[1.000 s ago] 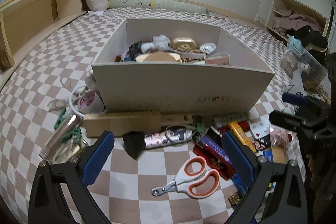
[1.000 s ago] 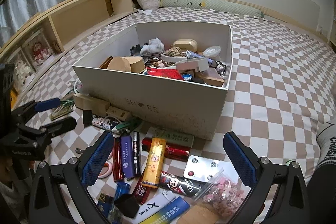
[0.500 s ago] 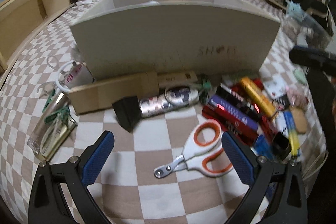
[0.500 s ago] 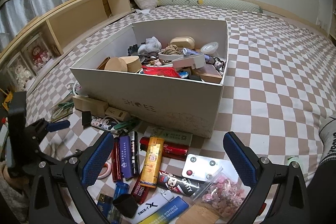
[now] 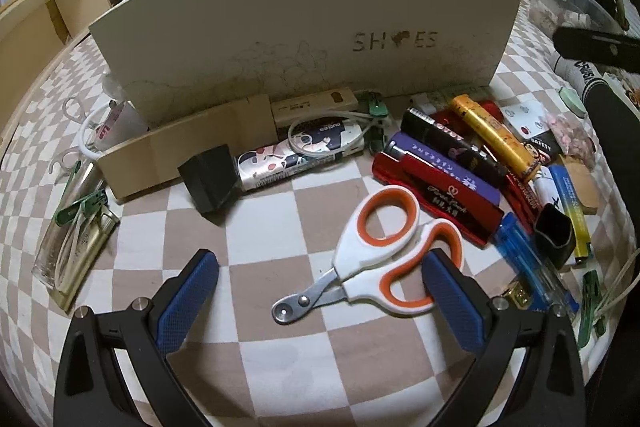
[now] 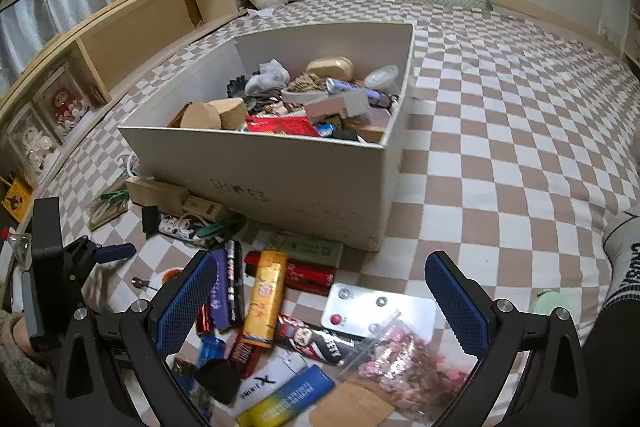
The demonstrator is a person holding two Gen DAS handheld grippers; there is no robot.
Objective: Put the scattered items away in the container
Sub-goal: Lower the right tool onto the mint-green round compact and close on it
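On the far left of the left wrist view I see a flat clear packet with green clips [image 5: 74, 233] lying on the checked bed cover [image 5: 280, 359]. Next to it comes a long tan cardboard box [image 5: 188, 147], a small black cube [image 5: 211, 177] and a printed tube with a white cord around it [image 5: 304, 149], all close to the front wall of the shoe box [image 5: 304, 39], which is the container. My left gripper [image 5: 320, 289] is wide open and holds nothing. It hangs low over the cover, and the orange and white scissors [image 5: 380, 247] lie between its fingers, with the right finger pad [image 5: 450, 303] just beside the lower handle loop.

I judge that the step in hand is the approach to the scissors; no grasp is made yet. The next move calls for lowering a little more and closing across the handles, where the plastic is thick, then lifting over the box wall.

Further right lies a group of lighters, red [image 5: 440, 201], purple [image 5: 444, 163] and yellow [image 5: 494, 137].

In the right wrist view my right gripper [image 6: 320, 301] is also fully open and empty, above the same heap. The shoe box [image 6: 280, 179] behind is already rather full, so I would drop new things near the front.
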